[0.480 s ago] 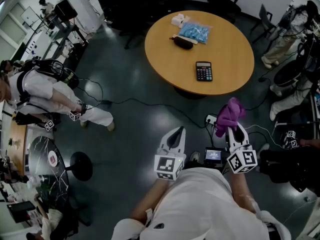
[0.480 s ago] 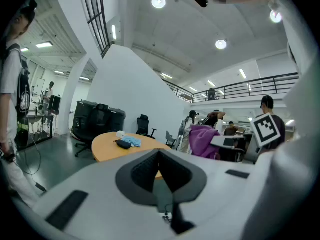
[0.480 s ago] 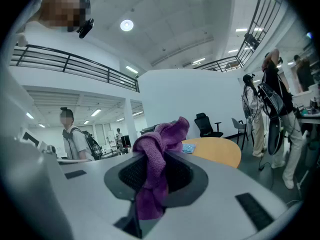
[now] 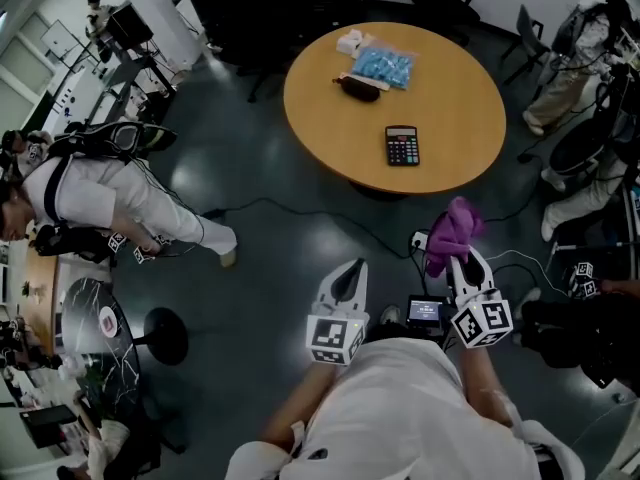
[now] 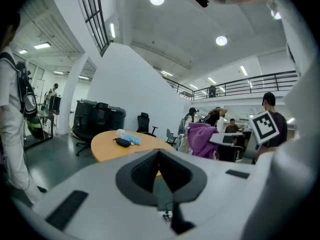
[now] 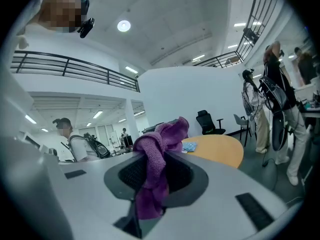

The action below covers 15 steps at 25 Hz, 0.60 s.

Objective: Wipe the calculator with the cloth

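Head view: the flat black calculator (image 4: pixel 402 145) lies on the round wooden counter (image 4: pixel 455 83), well ahead of the right gripper (image 4: pixel 458 260). Left gripper view: the left gripper (image 5: pixel 159 159) is pressed together, empty. Right gripper view: the right gripper pinches the bunched purple cloth (image 6: pixel 157 146), which could shove the unbraced calculator instead of wiping it.

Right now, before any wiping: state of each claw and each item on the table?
left claw: shut, empty.
right claw: shut on the purple cloth.
purple cloth: bunched, pinched in the right claw, sticking out past its tips.
calculator: flat on the round table, keys up, untouched, clear of both claws.
black pouch: lying on the table's far side.
blue packet: lying flat beside the pouch.
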### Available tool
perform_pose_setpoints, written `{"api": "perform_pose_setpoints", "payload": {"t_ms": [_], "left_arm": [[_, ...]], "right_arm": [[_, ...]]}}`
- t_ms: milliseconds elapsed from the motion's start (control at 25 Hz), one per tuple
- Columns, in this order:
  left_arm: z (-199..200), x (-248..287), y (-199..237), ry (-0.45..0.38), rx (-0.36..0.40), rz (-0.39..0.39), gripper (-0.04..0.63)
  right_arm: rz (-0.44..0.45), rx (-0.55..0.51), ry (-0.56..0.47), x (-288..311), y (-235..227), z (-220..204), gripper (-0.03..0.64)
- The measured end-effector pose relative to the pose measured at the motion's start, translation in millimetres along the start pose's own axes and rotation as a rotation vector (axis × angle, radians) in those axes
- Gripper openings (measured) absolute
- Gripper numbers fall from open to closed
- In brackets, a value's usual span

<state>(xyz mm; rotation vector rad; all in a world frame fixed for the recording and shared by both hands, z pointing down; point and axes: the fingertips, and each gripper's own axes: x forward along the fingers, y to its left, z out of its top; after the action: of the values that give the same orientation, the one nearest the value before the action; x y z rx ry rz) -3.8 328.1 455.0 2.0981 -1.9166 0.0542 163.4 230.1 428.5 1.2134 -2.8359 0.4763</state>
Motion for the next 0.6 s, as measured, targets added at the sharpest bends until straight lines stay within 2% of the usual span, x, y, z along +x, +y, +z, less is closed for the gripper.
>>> {"api": "perform_pose_setpoints", "payload": {"t_ms": [160, 320, 480, 600], "left_arm": [[-1, 9, 5, 0.012, 0.004, 0.027, 0.008], [-19, 2, 10, 0.059, -0.037, 0.114, 0.008], [-39, -6, 17, 0.086, -0.047, 0.209, 0.008], [-56, -2, 25, 0.127, -0.069, 0.234, 0.008]], "right_arm": [[0.001, 0.022, -0.005, 9, -14, 3, 0.091], [0.019, 0.028, 0.028, 8, -29, -2, 0.091], [0.050, 0.019, 0.046, 18, -49, -13, 0.091], [0.051, 0.017, 0.062, 27, -62, -22, 0.091]]}}
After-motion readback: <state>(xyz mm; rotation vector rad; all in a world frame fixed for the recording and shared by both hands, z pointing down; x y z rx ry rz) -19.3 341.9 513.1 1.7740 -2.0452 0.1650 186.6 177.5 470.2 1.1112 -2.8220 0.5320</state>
